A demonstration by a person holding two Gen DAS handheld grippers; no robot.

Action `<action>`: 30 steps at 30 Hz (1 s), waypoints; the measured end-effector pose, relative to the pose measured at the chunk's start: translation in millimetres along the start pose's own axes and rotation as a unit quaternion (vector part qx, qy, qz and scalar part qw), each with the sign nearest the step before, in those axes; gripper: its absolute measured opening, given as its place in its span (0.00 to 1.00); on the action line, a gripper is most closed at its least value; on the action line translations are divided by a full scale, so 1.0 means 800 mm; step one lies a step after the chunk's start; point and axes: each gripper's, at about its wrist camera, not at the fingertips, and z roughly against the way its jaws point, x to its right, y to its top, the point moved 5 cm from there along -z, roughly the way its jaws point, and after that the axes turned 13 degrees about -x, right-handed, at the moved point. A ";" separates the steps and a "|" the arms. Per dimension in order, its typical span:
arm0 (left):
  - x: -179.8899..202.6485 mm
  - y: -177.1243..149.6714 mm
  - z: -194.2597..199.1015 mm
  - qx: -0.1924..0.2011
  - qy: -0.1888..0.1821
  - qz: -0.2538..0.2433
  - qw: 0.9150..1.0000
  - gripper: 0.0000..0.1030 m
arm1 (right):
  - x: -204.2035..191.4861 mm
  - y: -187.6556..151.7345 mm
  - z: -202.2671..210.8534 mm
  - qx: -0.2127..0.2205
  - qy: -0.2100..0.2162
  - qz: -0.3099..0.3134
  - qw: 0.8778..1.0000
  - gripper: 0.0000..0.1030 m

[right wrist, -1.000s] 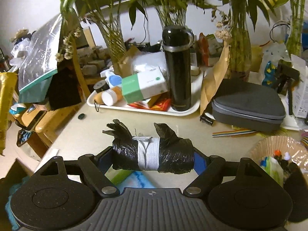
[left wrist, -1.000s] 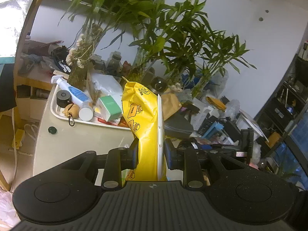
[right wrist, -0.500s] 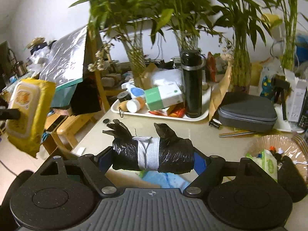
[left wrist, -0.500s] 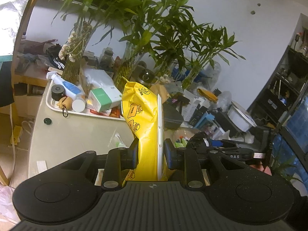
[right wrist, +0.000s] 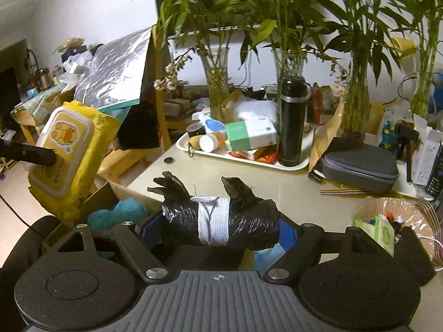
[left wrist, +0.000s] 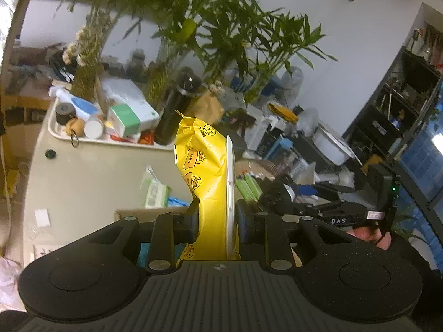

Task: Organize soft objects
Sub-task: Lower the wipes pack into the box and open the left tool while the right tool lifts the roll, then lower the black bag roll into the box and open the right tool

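Observation:
My left gripper [left wrist: 217, 217] is shut on a yellow wet-wipes pack [left wrist: 206, 182] with a white lid, held upright in the air; the pack also shows in the right wrist view [right wrist: 66, 155] at the left. My right gripper [right wrist: 220, 228] is shut on a roll of black bin bags [right wrist: 221, 220] with a white paper band, held level. Both hang above an open cardboard box [right wrist: 109, 193] at the table's near edge, with a teal soft thing [right wrist: 121, 211] inside. The right gripper [left wrist: 326, 210] also shows in the left wrist view.
A beige table [right wrist: 210, 171] carries a white tray [right wrist: 243, 159] with bottles, boxes and a black flask [right wrist: 292, 121]. A grey case [right wrist: 360, 163] and a wicker basket [right wrist: 393, 221] lie right. Glass vases of bamboo [right wrist: 218, 77] stand behind. A green wipes packet [left wrist: 155, 191] lies on the table.
Both grippers have lifted and pulled back from the table with their loads. The yellow pack has come closer to the right gripper, and the cardboard box has come into view below.

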 end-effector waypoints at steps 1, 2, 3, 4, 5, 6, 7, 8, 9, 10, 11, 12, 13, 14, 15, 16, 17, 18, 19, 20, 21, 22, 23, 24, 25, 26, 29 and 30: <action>0.001 -0.002 -0.003 -0.004 -0.002 0.000 1.000 0.26 | -0.001 -0.001 0.000 -0.001 0.000 0.001 1.000 0.82; 0.002 -0.004 -0.005 -0.008 -0.005 0.001 1.000 0.25 | -0.002 -0.002 0.001 -0.001 0.000 0.002 1.000 0.82; 0.003 -0.006 -0.008 -0.012 -0.008 0.003 1.000 0.25 | -0.003 -0.003 0.002 -0.002 0.001 0.002 1.000 0.82; 0.004 -0.007 -0.011 -0.016 -0.013 0.006 1.000 0.25 | -0.003 -0.004 0.003 -0.002 0.001 0.001 1.000 0.82; 0.005 -0.008 -0.013 -0.021 -0.019 0.012 1.000 0.25 | -0.003 -0.003 0.003 -0.001 0.003 0.002 1.000 0.82; 0.005 -0.009 -0.015 -0.027 -0.024 0.019 0.999 0.25 | -0.003 -0.004 0.004 0.000 0.004 0.002 1.000 0.82; 0.004 -0.010 -0.018 -0.033 -0.032 0.028 0.999 0.26 | -0.004 -0.005 0.006 0.001 0.005 0.002 1.000 0.82; 0.003 -0.010 -0.022 -0.037 -0.040 0.040 0.998 0.26 | -0.004 -0.006 0.007 0.002 0.005 0.000 1.000 0.82; -0.003 -0.012 -0.028 -0.044 -0.052 0.062 0.996 0.26 | -0.004 -0.006 0.008 0.002 0.007 0.000 1.000 0.82; -0.011 -0.014 -0.036 -0.053 -0.059 0.082 0.993 0.27 | -0.005 -0.007 0.008 0.000 0.009 0.002 1.000 0.82; -0.020 -0.017 -0.046 -0.066 -0.058 0.104 0.991 0.28 | -0.005 -0.008 0.008 -0.001 0.008 0.004 1.000 0.82; -0.029 -0.021 -0.055 -0.077 -0.049 0.119 0.989 0.29 | -0.006 -0.009 0.008 -0.002 0.007 0.005 1.000 0.82; -0.034 -0.024 -0.059 -0.080 -0.033 0.124 0.989 0.32 | -0.006 -0.009 0.007 -0.003 0.006 0.006 1.000 0.82; -0.035 -0.024 -0.060 -0.078 -0.012 0.121 0.990 0.42 | -0.007 -0.010 0.008 -0.002 0.005 0.006 1.000 0.82; -0.034 -0.025 -0.057 -0.071 0.025 0.107 0.991 0.48 | -0.007 -0.010 0.010 -0.002 0.005 0.005 1.000 0.82; -0.031 -0.025 -0.054 -0.063 0.054 0.090 0.993 0.57 | -0.008 -0.011 0.012 0.000 0.006 0.005 1.000 0.82; -0.028 -0.025 -0.050 -0.056 0.074 0.075 0.993 0.60 | -0.008 -0.012 0.014 0.001 0.006 0.005 1.000 0.82; -0.025 -0.026 -0.046 -0.050 0.087 0.061 0.993 0.60 | -0.008 -0.013 0.016 0.003 0.007 0.003 1.000 0.82; -0.023 -0.027 -0.042 -0.048 0.093 0.055 0.993 0.60 | -0.007 -0.014 0.018 0.003 0.007 0.002 1.000 0.82; -0.022 -0.028 -0.039 -0.047 0.097 0.052 0.993 0.60 | -0.007 -0.015 0.019 0.003 0.006 0.001 1.000 0.82; -0.022 -0.029 -0.036 -0.045 0.102 0.050 0.993 0.60 | -0.006 -0.016 0.020 0.004 0.004 -0.001 1.000 0.82; -0.022 -0.030 -0.032 -0.042 0.108 0.047 0.992 0.61 | -0.006 -0.017 0.022 0.004 0.004 -0.001 1.000 0.82; -0.021 -0.031 -0.030 -0.038 0.116 0.042 0.992 0.61 | -0.007 -0.018 0.023 0.004 0.005 -0.001 1.000 0.82; -0.019 -0.032 -0.029 -0.035 0.126 0.036 0.991 0.61 | -0.007 -0.019 0.024 0.004 0.006 -0.002 1.000 0.82; -0.019 -0.033 -0.029 -0.031 0.138 0.029 0.989 0.61 | -0.008 -0.020 0.026 0.005 0.007 -0.002 1.000 0.82; -0.019 -0.035 -0.027 -0.027 0.150 0.021 0.988 0.61 | -0.010 -0.021 0.027 0.005 0.009 -0.001 1.000 0.82; -0.016 -0.041 -0.023 -0.020 0.179 0.005 0.984 0.61 | -0.015 -0.024 0.026 0.003 0.015 0.007 1.000 0.82; -0.017 -0.043 -0.023 -0.021 0.186 0.003 0.982 0.61 | -0.017 -0.024 0.025 0.002 0.017 0.009 1.000 0.82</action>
